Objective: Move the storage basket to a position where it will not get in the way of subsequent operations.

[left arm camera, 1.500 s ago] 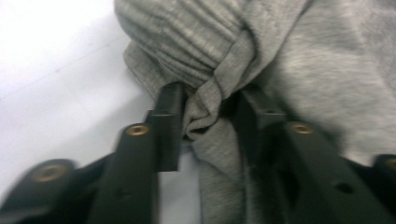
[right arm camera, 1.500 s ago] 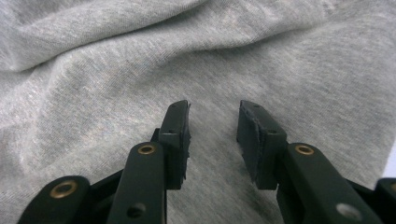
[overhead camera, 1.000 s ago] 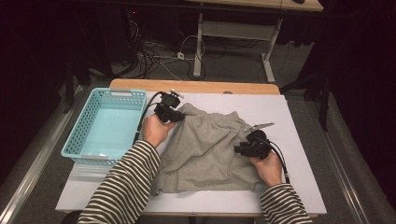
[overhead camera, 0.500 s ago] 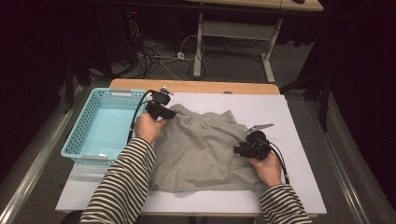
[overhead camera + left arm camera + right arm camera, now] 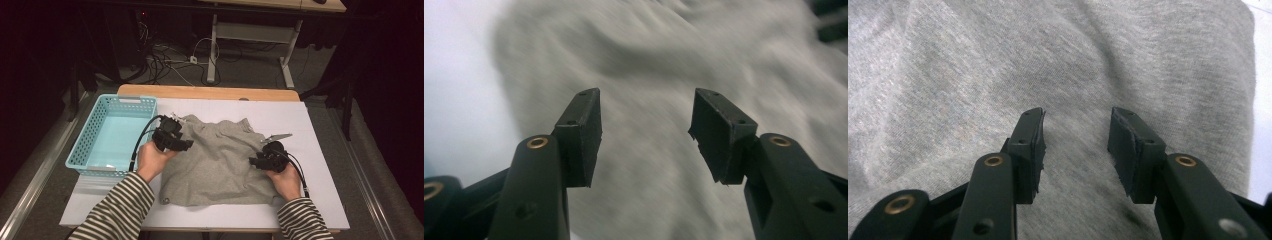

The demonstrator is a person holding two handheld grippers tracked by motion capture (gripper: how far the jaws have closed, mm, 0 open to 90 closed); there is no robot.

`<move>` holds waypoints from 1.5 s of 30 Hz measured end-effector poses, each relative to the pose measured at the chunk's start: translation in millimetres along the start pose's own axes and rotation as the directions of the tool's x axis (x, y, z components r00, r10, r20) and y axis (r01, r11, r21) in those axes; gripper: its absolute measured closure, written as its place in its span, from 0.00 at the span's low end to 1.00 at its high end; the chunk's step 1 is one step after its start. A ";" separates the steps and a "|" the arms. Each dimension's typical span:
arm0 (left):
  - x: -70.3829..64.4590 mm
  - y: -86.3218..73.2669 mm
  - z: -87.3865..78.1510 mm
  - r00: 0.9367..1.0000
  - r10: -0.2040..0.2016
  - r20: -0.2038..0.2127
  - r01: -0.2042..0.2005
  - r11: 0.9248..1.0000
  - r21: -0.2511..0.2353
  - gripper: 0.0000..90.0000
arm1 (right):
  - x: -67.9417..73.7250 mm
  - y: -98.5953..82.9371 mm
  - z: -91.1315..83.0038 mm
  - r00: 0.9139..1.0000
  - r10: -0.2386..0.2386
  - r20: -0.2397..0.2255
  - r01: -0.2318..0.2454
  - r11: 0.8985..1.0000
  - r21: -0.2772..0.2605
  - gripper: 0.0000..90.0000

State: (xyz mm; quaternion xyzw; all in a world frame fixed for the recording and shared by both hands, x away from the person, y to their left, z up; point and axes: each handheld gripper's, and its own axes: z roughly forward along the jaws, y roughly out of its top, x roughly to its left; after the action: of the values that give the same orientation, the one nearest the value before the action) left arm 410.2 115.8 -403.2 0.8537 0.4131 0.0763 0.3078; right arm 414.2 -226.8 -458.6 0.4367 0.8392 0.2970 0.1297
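A grey garment (image 5: 220, 160) lies spread on the white table top (image 5: 300, 125), its far edge rumpled. My left gripper (image 5: 186, 145) hovers over the garment's left edge; in the left gripper view the left gripper (image 5: 646, 125) is open, nothing between its jaws, blurred grey cloth (image 5: 674, 60) beneath. My right gripper (image 5: 254, 161) rests at the garment's right side. The right gripper view has the right gripper (image 5: 1077, 142) open just above the grey cloth (image 5: 998, 65), with nothing in its jaws.
A light blue plastic basket (image 5: 82, 156) stands at the table's left edge, close to my left hand. White table surface stretches to the right of the garment. Behind the table, cables (image 5: 170, 60) and a desk frame (image 5: 250, 35) occupy the dark floor.
My left gripper has let go of the garment's far left part and moved nearer and rightward. The lifted cloth has dropped flatter. The right gripper has stayed put.
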 end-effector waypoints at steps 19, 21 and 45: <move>-20.2 -85.0 13.2 0.997 0.068 0.034 -0.071 0.992 0.106 0.53 | 1.4 -2.5 -1.6 1.000 0.016 -0.016 -0.016 1.000 0.008 0.73; -17.8 -87.3 11.0 0.996 0.069 0.049 -0.074 0.992 0.103 0.67 | 1.9 -2.7 -2.7 1.000 0.011 -0.011 -0.011 1.000 0.019 0.83; -10.9 -100.4 -3.0 0.996 0.057 0.062 -0.058 0.998 0.011 0.55 | 8.0 5.6 -15.0 0.999 -0.010 -0.036 0.010 1.000 0.004 0.86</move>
State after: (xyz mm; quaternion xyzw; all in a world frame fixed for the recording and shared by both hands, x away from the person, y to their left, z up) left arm 335.9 156.1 -458.5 0.8691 0.3793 0.0559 0.3126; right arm 406.1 -223.6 -443.0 0.4274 0.8441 0.3024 0.1152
